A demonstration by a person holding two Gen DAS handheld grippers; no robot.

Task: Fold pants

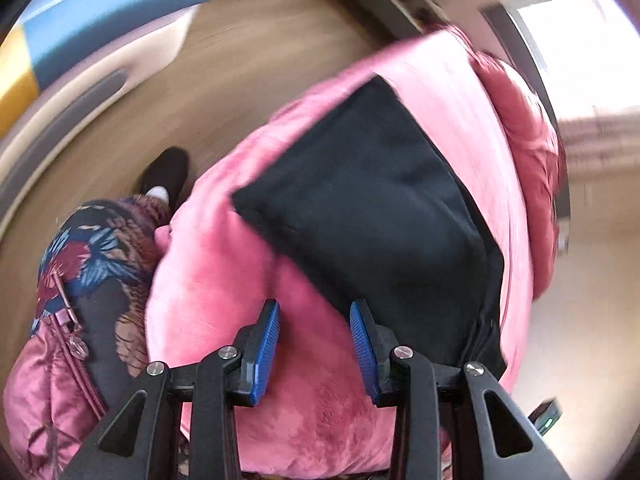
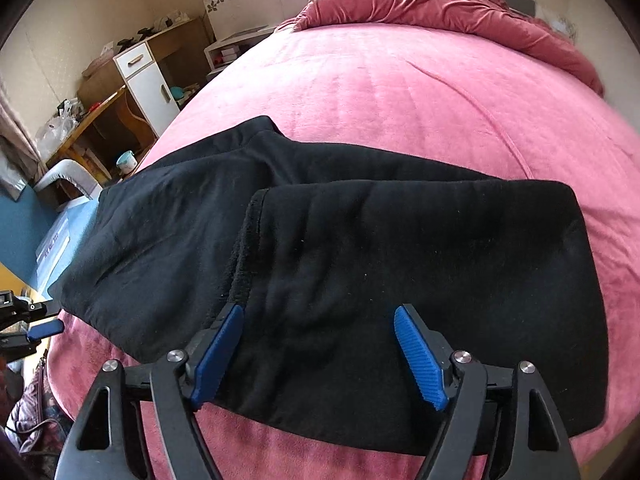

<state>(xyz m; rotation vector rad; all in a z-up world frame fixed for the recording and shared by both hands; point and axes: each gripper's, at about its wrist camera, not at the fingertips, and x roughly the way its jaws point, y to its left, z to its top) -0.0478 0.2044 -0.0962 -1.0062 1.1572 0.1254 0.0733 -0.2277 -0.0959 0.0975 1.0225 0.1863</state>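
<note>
Pants [image 2: 360,248]: lay folded on the pink bed [image 2: 400,92].
Right gripper [image 2: 320,316]: spread wide above them, empty.
Left gripper [image 1: 314,312]: half-open (view blurred), gripping nothing.

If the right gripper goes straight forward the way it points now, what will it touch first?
Most likely the folded top layer of the black pants. The right gripper is open and empty, angled down over that layer, which lies on the pink blanket. How much gap remains is unclear.
</note>
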